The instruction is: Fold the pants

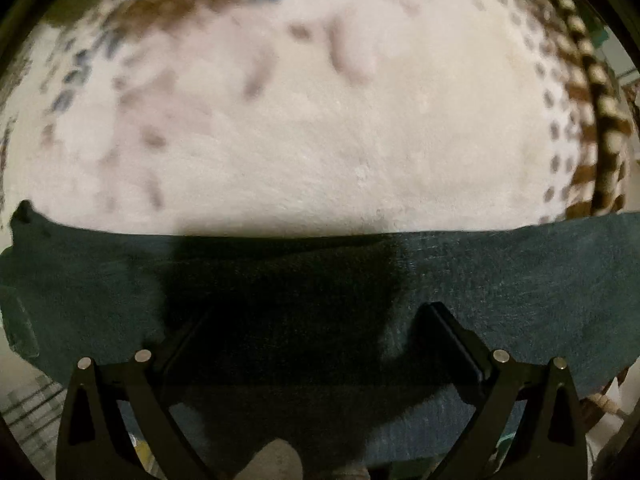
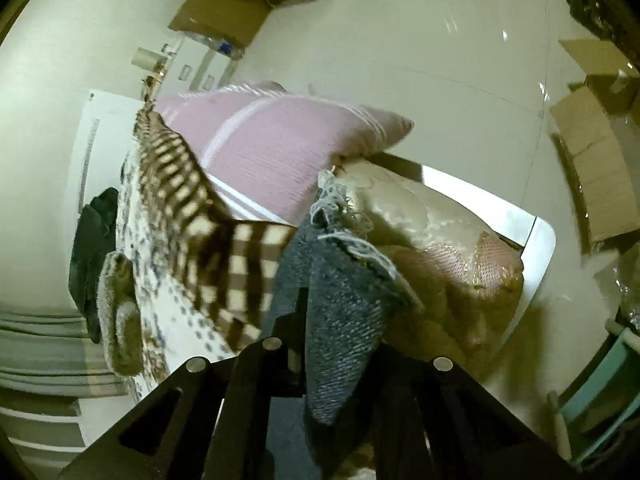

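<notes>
Dark blue denim pants (image 2: 344, 320) with a frayed hem are clamped in the right tongs (image 2: 320, 344); the left tongs (image 1: 316, 332) are spread wide above the pants, empty.

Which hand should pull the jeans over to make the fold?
Probably the right. The right gripper is shut on the frayed end of the jeans, lifted off the blanket. The left gripper hangs open above them.

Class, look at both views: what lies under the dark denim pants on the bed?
The pants lie on a white fleecy blanket, visible beyond their edge. What lies directly beneath the denim is covered.
</notes>
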`<move>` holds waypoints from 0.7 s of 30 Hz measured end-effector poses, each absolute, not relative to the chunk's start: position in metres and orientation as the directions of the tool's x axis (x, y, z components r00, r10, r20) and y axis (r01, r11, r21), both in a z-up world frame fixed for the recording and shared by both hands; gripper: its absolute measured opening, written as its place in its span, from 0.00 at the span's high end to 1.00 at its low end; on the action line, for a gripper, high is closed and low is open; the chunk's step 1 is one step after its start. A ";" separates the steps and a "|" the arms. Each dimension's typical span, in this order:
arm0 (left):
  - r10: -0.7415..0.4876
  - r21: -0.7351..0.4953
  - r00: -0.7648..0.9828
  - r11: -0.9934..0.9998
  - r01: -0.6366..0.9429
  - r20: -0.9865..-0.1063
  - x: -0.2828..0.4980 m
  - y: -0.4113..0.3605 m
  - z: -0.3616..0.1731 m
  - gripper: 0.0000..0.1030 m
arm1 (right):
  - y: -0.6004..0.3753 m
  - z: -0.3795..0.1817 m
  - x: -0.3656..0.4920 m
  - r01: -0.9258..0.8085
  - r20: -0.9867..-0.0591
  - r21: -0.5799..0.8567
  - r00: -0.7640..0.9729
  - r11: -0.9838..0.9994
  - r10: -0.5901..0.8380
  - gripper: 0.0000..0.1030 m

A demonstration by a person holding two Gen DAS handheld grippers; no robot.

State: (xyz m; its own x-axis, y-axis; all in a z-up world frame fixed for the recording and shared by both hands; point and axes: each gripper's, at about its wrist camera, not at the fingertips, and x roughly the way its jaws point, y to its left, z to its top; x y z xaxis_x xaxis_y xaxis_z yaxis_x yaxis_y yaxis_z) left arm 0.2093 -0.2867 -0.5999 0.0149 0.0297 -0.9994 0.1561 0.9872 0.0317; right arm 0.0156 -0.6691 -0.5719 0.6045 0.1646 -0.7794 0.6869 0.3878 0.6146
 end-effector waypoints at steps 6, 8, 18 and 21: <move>-0.028 -0.011 0.087 0.980 0.197 -0.996 0.195 -0.284 -0.554 0.00 | -0.640 -0.520 0.013 0.657 -0.786 0.582 0.606 0.479 0.123 0.92; -0.050 -0.028 0.101 0.978 0.206 -0.994 0.190 -0.278 -0.540 0.00 | -0.625 -0.502 0.014 0.639 -0.785 0.572 0.609 0.515 0.115 0.92; -0.121 -0.101 0.127 0.983 0.156 -0.984 0.174 -0.197 -0.489 0.00 | -0.515 -0.438 0.030 0.550 -0.792 0.512 0.600 0.660 0.114 0.92; -0.120 -0.105 0.140 0.989 0.108 -0.983 0.175 -0.155 -0.477 0.00 | -0.468 -0.431 0.039 0.516 -0.801 0.498 0.581 0.697 0.142 0.92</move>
